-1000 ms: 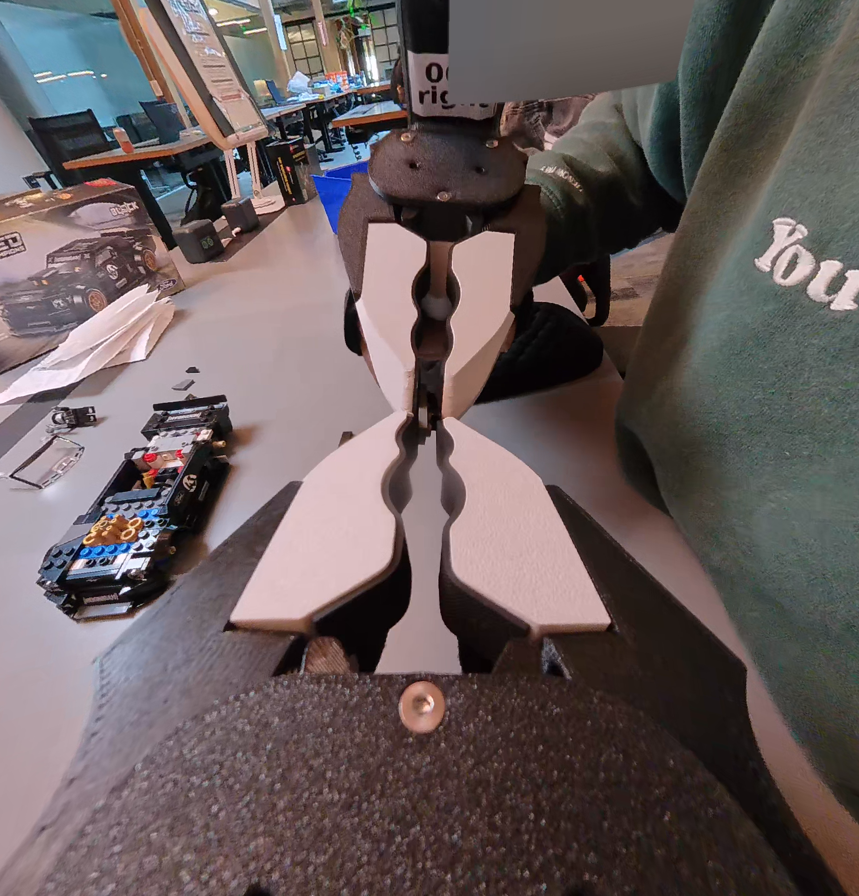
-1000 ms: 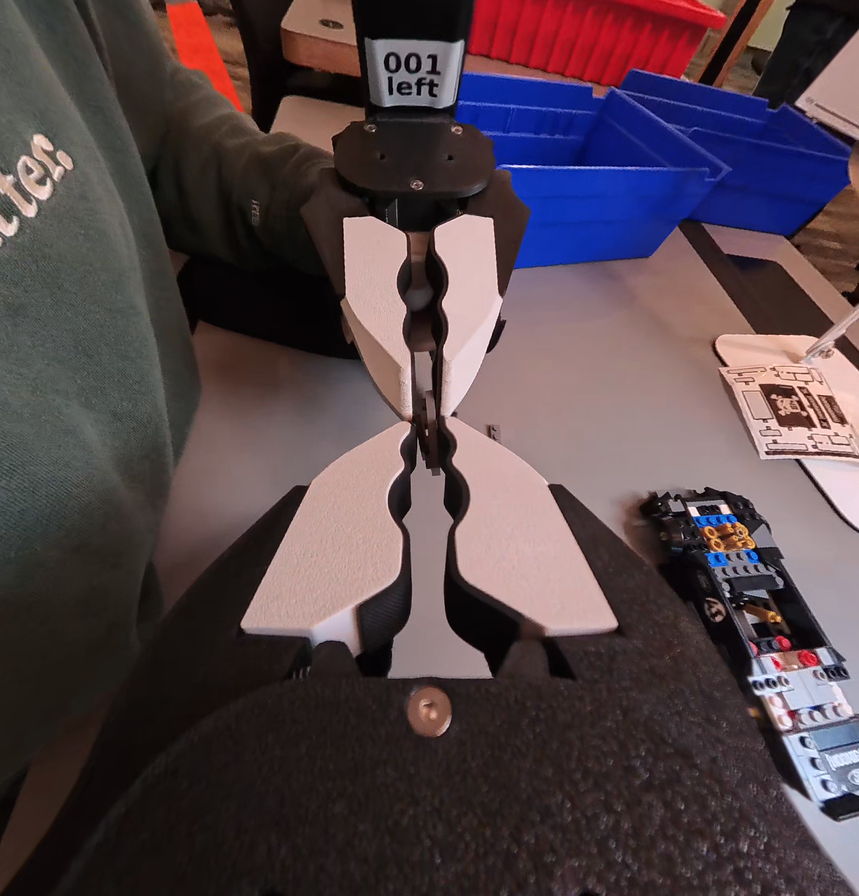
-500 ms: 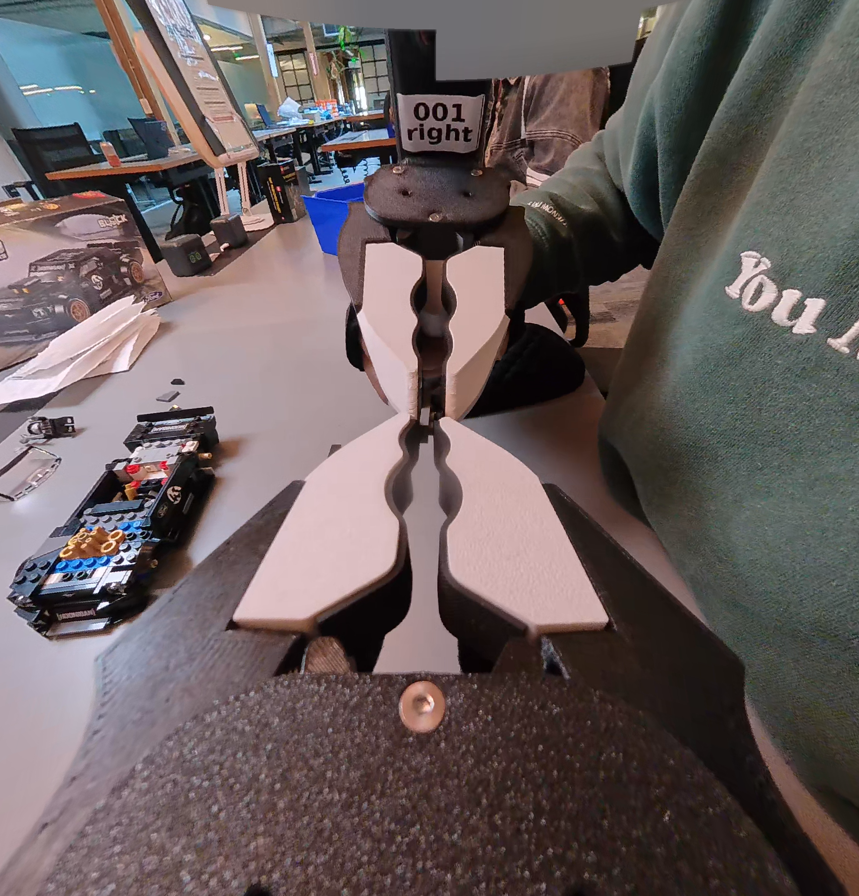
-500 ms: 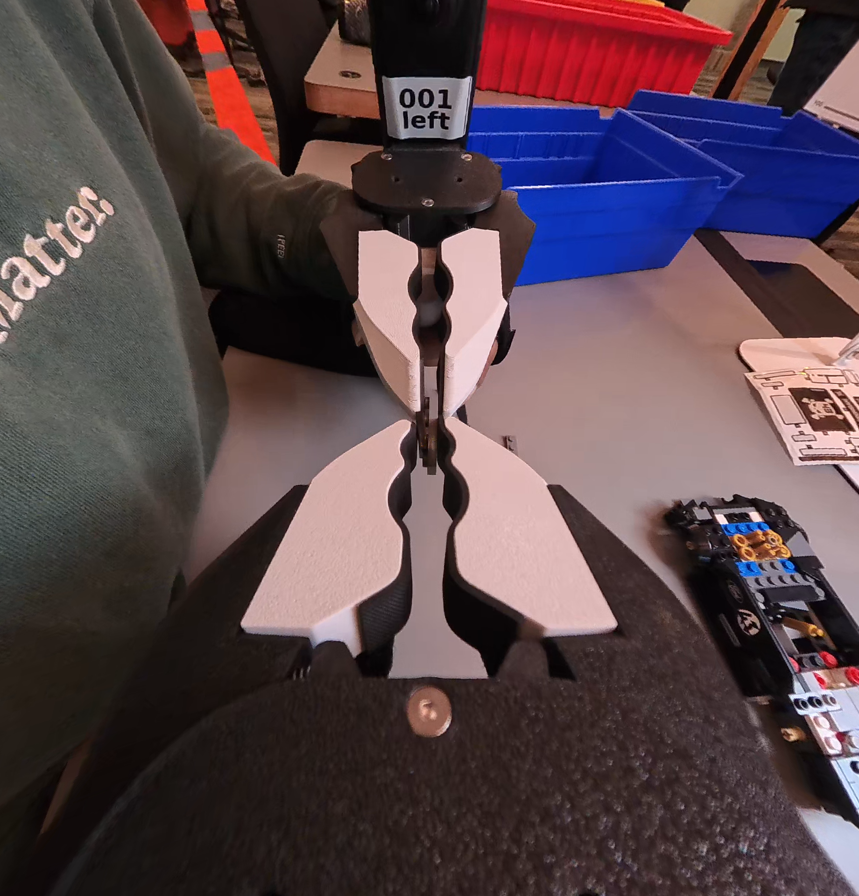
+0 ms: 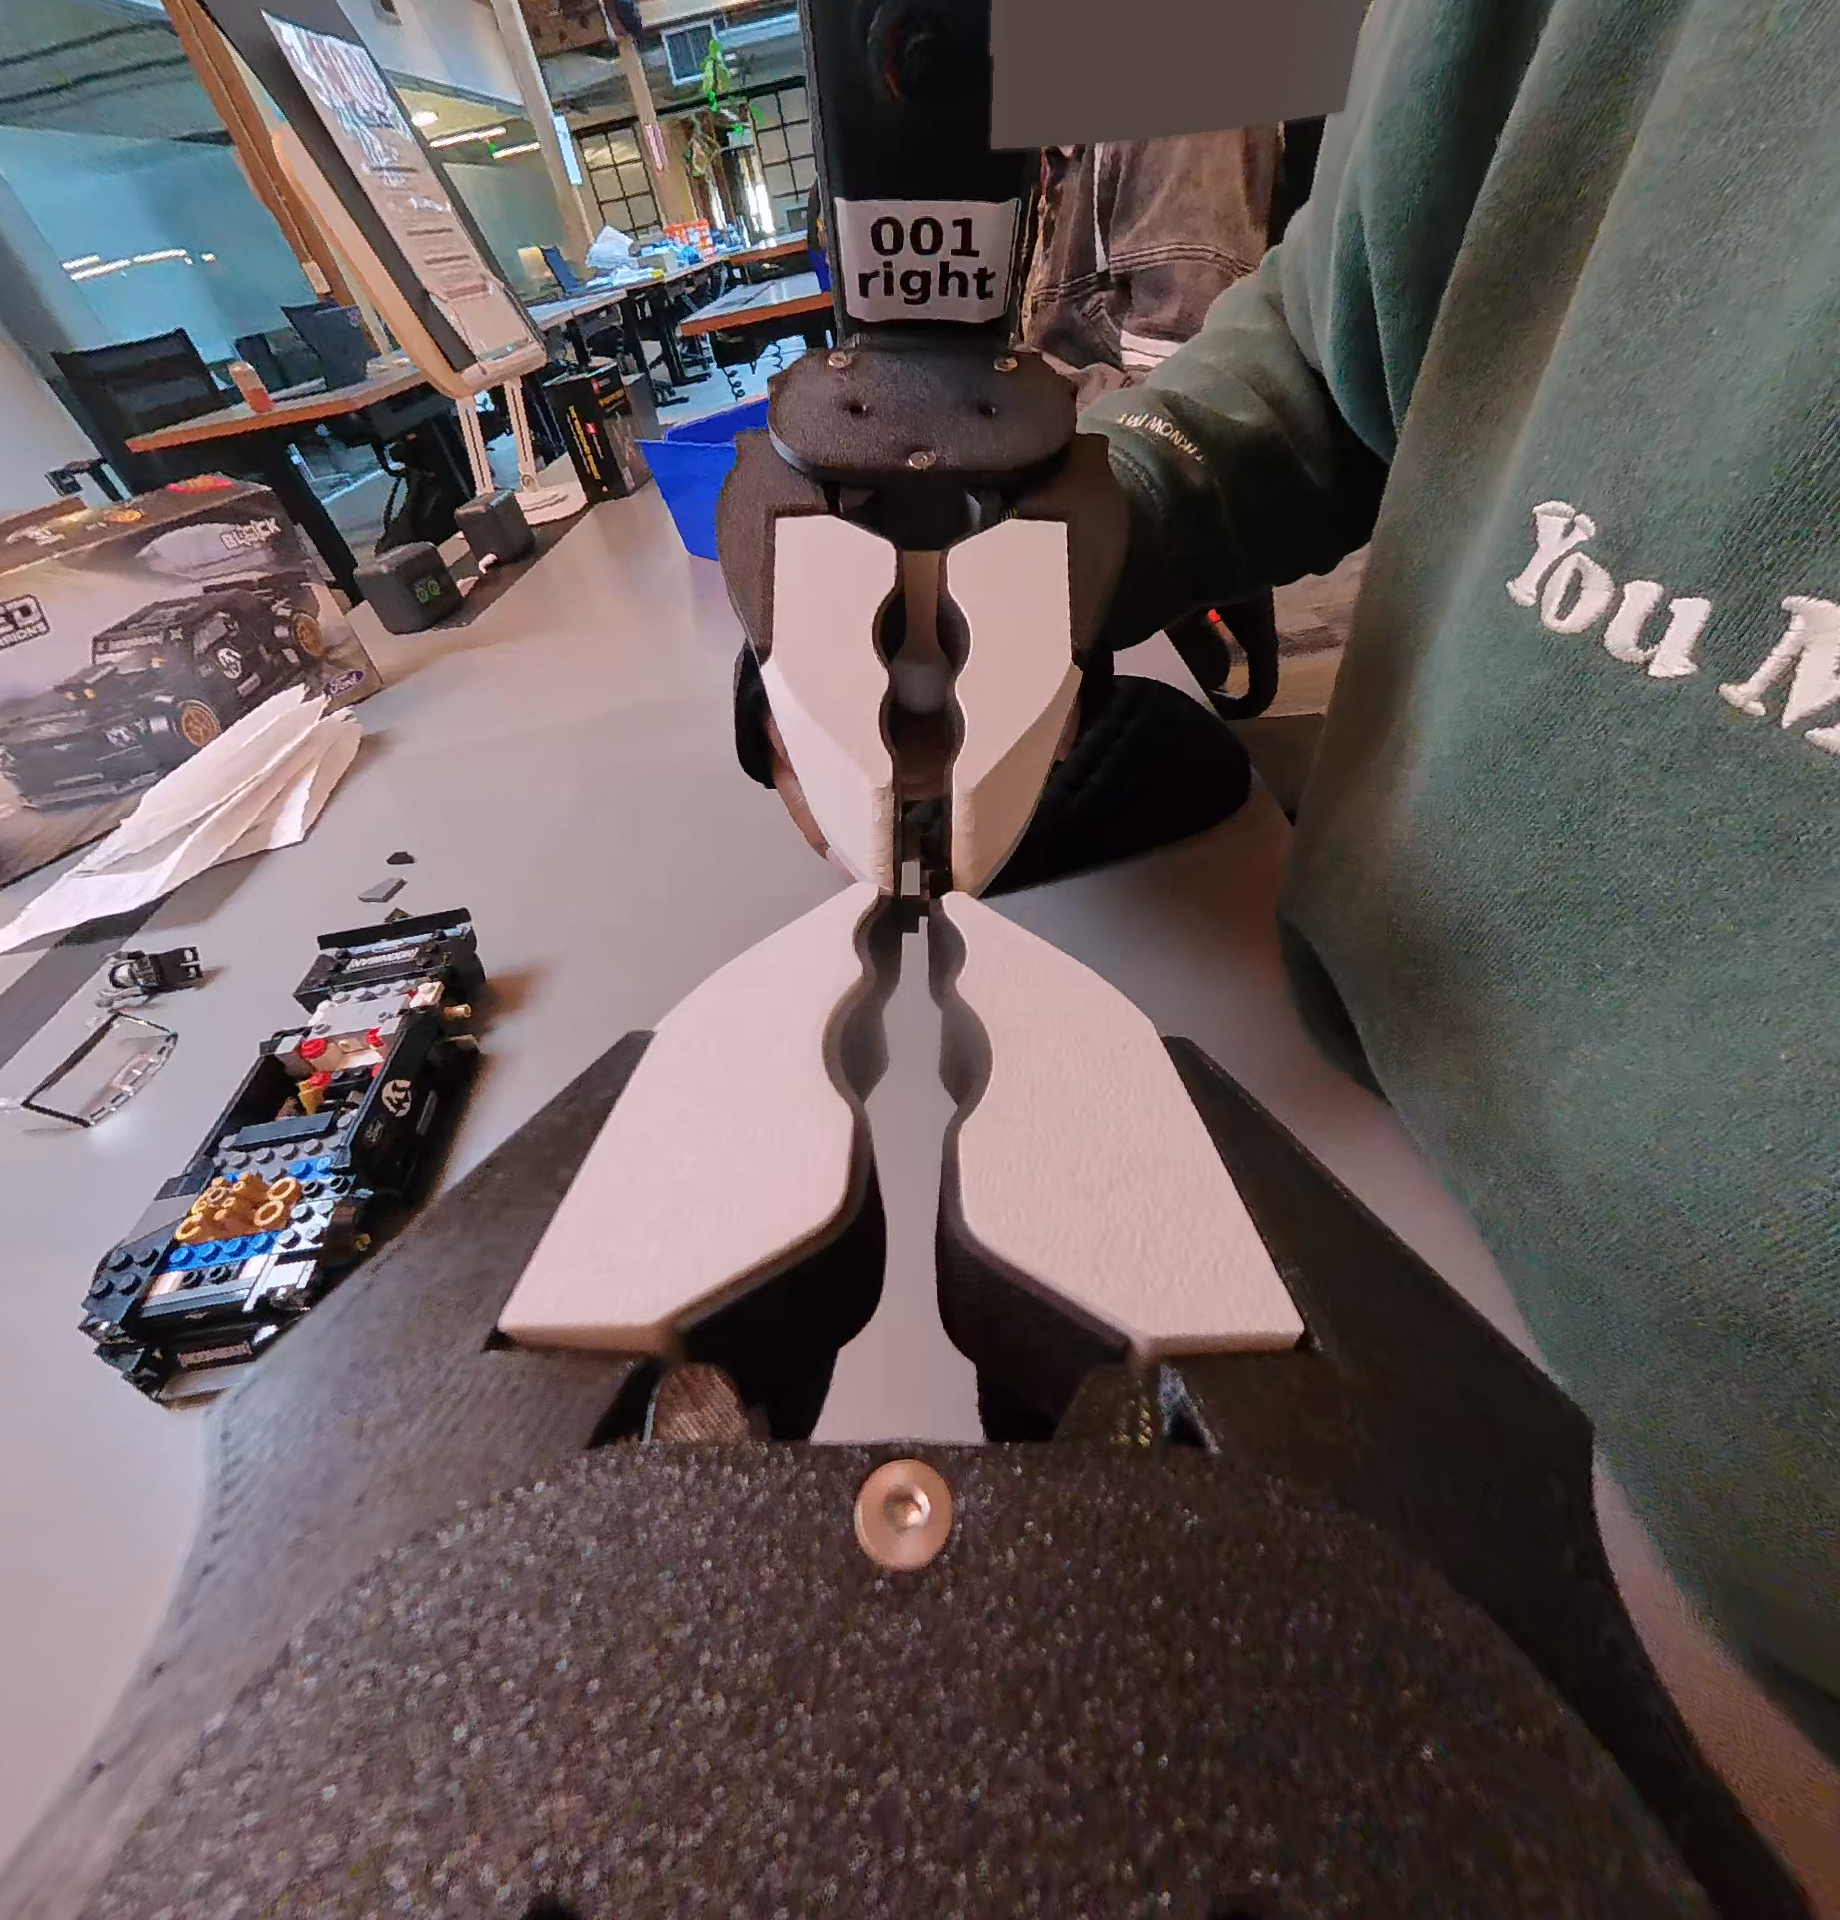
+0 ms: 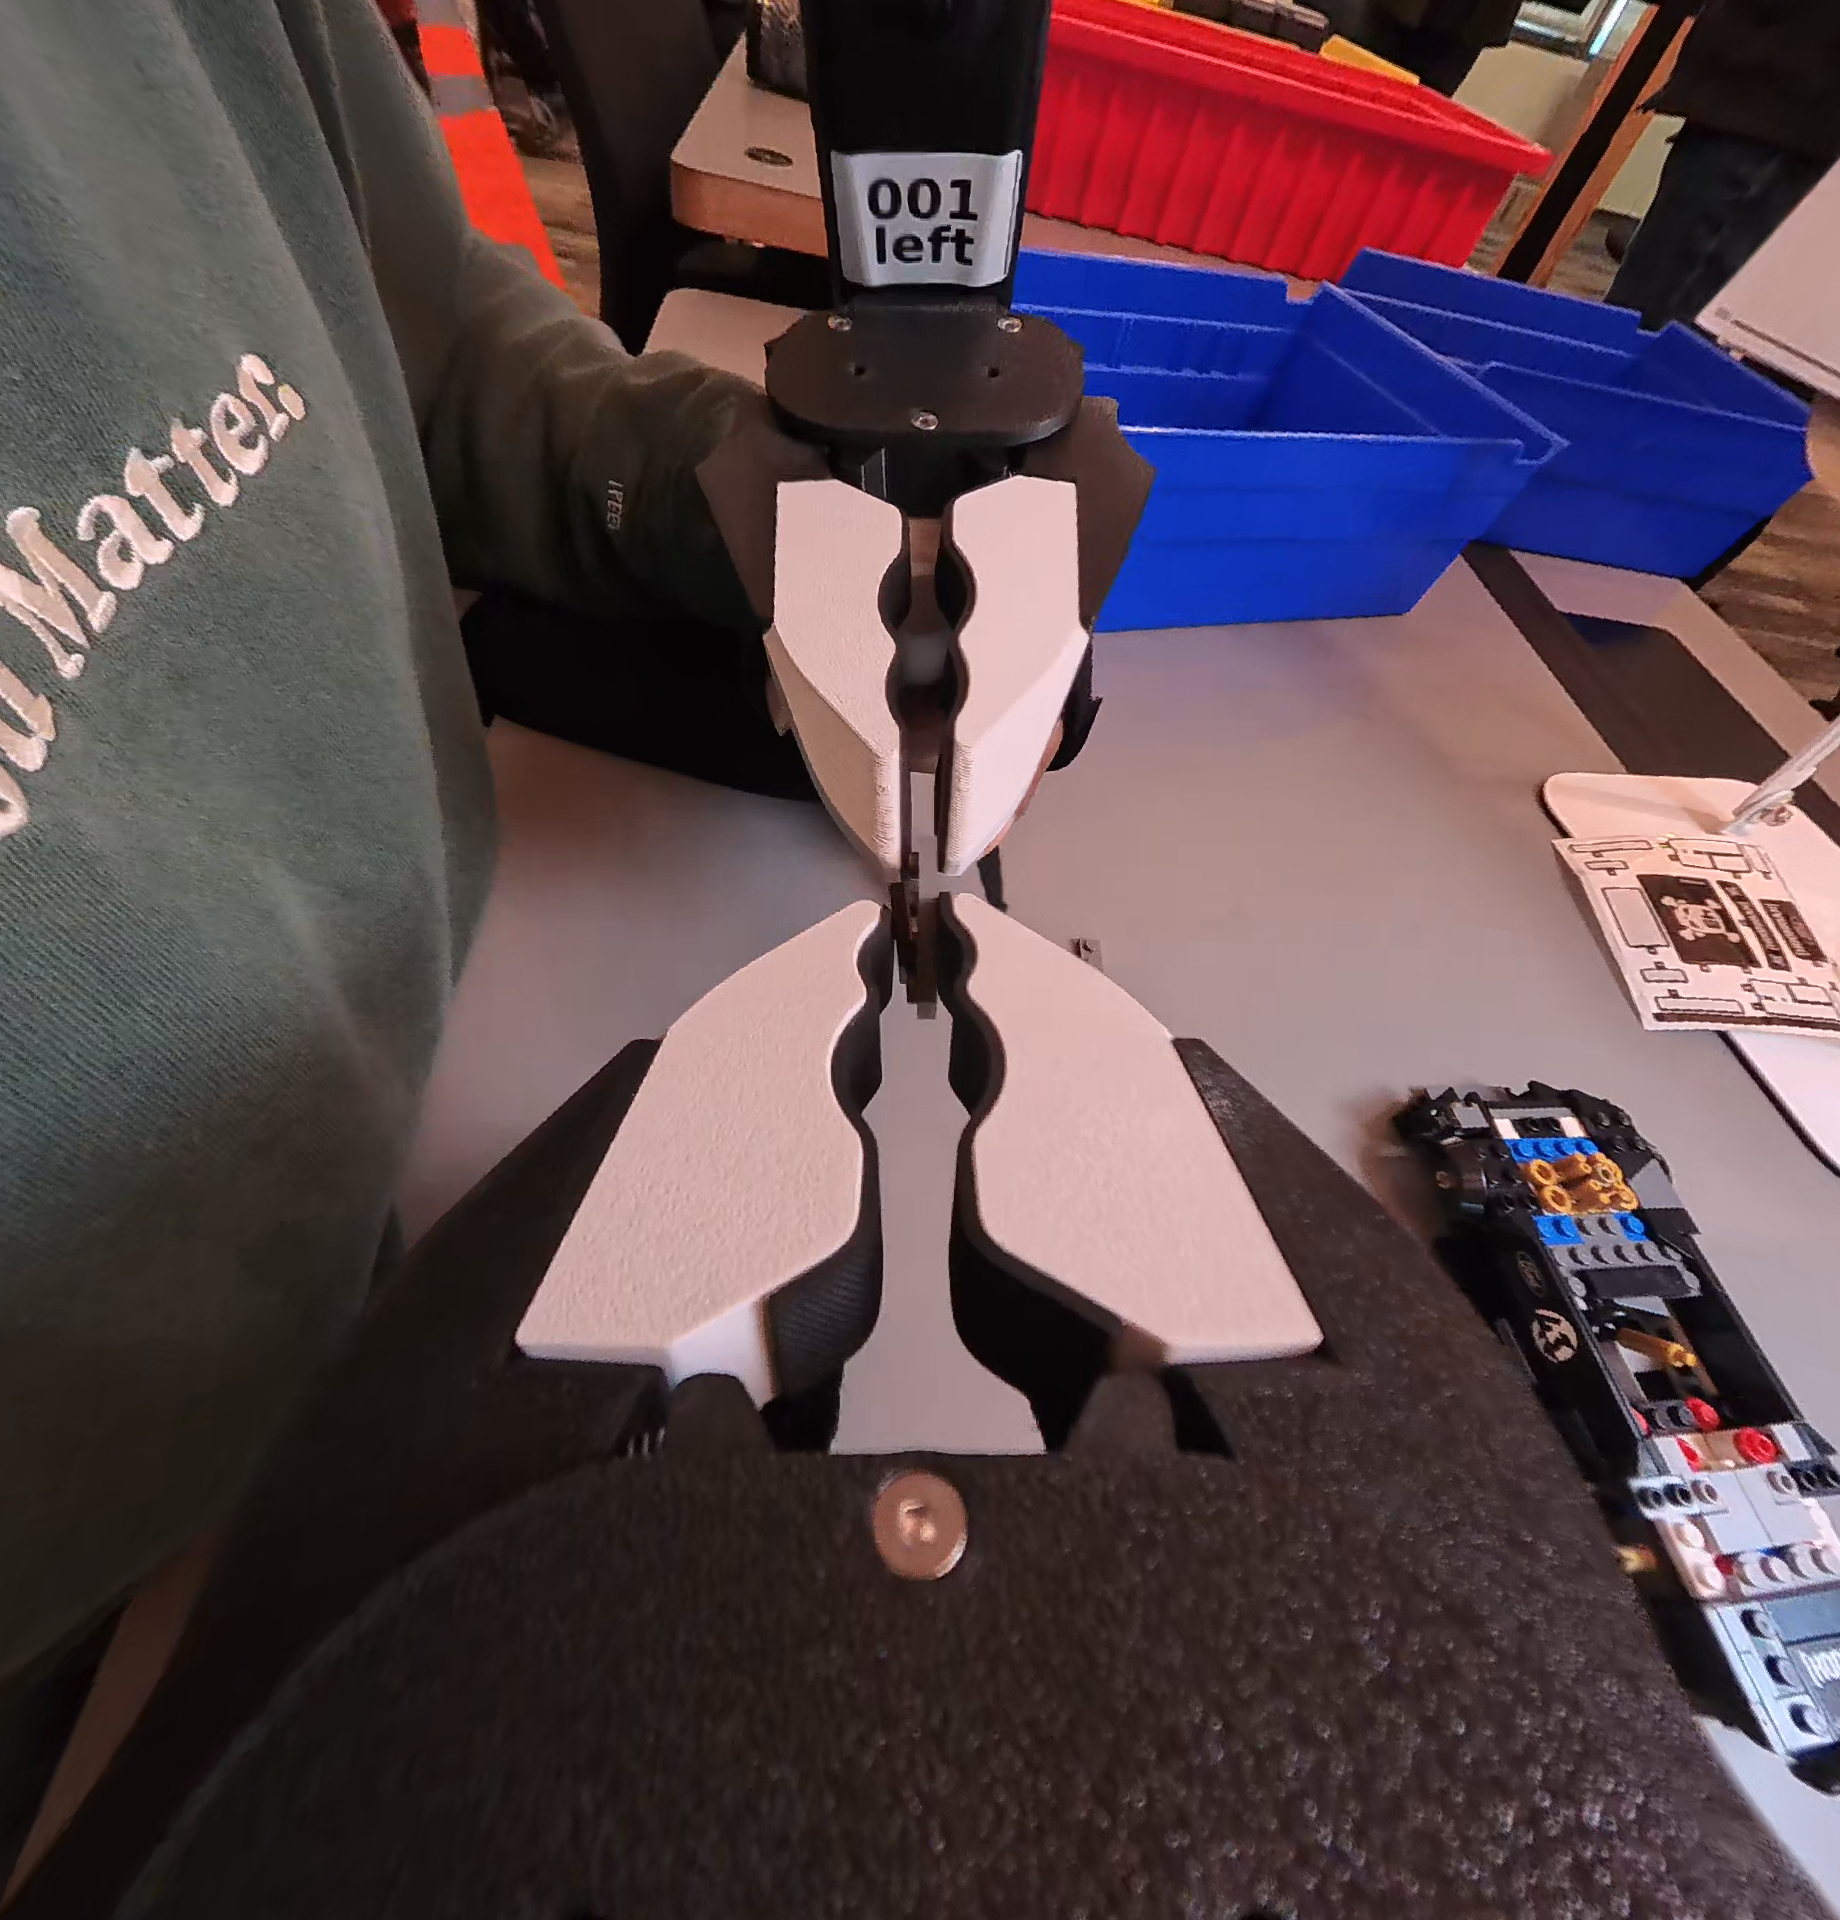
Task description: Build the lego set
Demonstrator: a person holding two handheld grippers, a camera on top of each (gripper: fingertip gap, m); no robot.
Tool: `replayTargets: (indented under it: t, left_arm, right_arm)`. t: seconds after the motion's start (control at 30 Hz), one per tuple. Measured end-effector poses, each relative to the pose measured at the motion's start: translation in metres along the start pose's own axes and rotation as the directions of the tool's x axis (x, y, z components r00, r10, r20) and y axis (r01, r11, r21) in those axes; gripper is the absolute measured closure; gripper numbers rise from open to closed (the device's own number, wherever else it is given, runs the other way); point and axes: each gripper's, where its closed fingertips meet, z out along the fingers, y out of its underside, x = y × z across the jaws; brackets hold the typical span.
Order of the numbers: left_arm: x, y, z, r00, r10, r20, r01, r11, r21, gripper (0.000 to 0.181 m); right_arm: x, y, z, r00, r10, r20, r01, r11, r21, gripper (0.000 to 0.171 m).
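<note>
1. Between the two sets of white fingertips, held above the grey tabletop [image 6: 1311,831], sits a small dark lego piece [image 6: 911,940]; the right gripper [image 6: 911,914] is clenched on it, its tips almost together with the piece edge-on between them.
2. Facing it tip to tip, the left gripper [image 5: 903,914] is also clenched, pinching a second small black lego piece [image 6: 911,821] that is too small and edge-on to describe further; in the right wrist view the two pieces meet or nearly meet, and I cannot tell which.
3. In the left wrist view the right gripper [image 5: 911,873] points straight back at the camera, tips just beyond the left gripper's own tips.
4. The partly built black lego car [image 5: 292,1164], with blue, gold, red and light grey bricks showing inside, lies flat on the table, left of the left gripper and apart from it; in the right wrist view the same car [image 6: 1643,1351] lies right of the right gripper.
5. Beyond the car, to the far left, lie a few tiny dark loose pieces [image 5: 381,888], a clear windscreen part [image 5: 95,1070], white folded paper [image 5: 199,800] and the set's printed cardboard box [image 5: 137,665].
6. On the right side are a sticker sheet [image 6: 1705,935] and blue plastic bins [image 6: 1311,457].
7. A person's green sweatshirt [image 5: 1622,831] is close behind both grippers.
</note>
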Motion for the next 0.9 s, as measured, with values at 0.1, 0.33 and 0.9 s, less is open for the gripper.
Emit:
replayTargets:
  t: [0.1, 0.33, 0.9]
  left_arm:
    - [0.0012, -0.0013, 0.0013, 1.0, 0.018, 0.008, -0.018, 1.0, 0.003, 0.176]
    - [0.0063, -0.003, 0.0048, 1.0, 0.009, -0.008, -0.009, 1.0, 0.013, 0.176]
    - [0.0041, 0.004, 0.0019, 0.997, -0.055, -0.057, 0.056, 0.998, 0.026, 0.176]
  right_arm:
    - [-0.001, -0.0007, -0.0015, 1.0, 0.0, 0.002, 0.0, 1.0, -0.003, 0.163]
    - [-0.0034, 0.0007, -0.0018, 1.0, -0.024, -0.009, 0.024, 1.0, -0.015, 0.164]
    - [-0.0024, 0.0071, 0.0034, 1.0, 0.003, -0.019, -0.004, 0.997, -0.072, 0.165]
